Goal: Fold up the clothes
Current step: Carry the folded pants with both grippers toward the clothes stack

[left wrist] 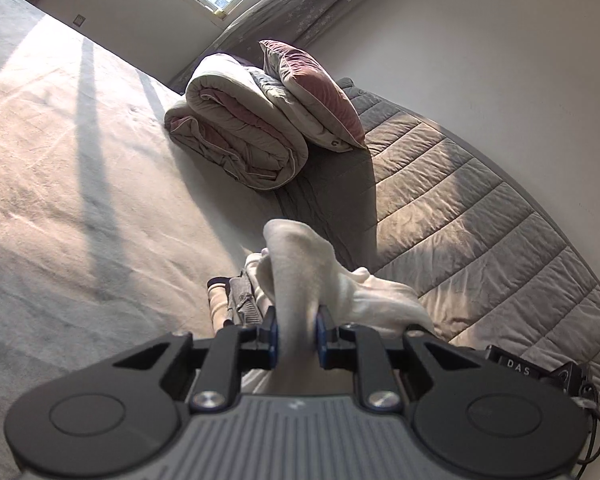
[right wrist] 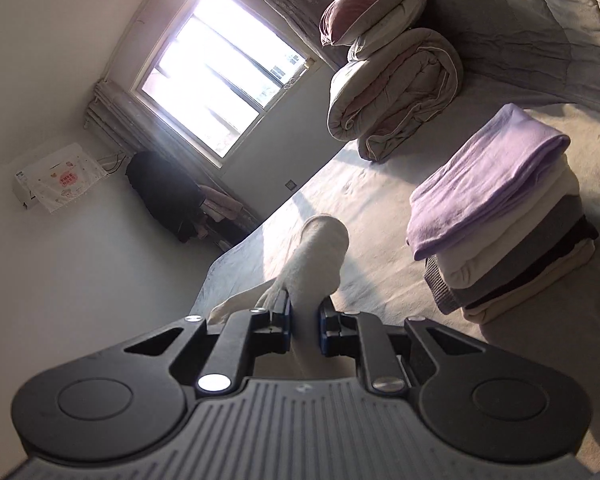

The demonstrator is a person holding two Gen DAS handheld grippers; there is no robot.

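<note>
Left hand-held gripper [left wrist: 296,330] sits closest to its lens, jaws pinching a bunch of white garment [left wrist: 300,264] that stands up toward 12 o'clock. Right hand-held gripper [right wrist: 305,320] likewise pinches white cloth [right wrist: 320,256] between its blue pads [right wrist: 287,322]. Probably the same piece held at two points, though neither view shows it whole. Two-point hold makes sense: keeps the fabric lifted clear of the bed [left wrist: 80,160] and spread for a crease. More white cloth droops at 4 o'clock of the left grip, over something dark and grey [left wrist: 242,304] I can't identify.

Stack of folded clothes [right wrist: 500,216], lilac piece on top, sits on the bed at 2 o'clock in the right view; likely the drop spot. Rolled duvet [left wrist: 236,128] and pillow [left wrist: 312,88] parked at the headboard end, out of the work area.
</note>
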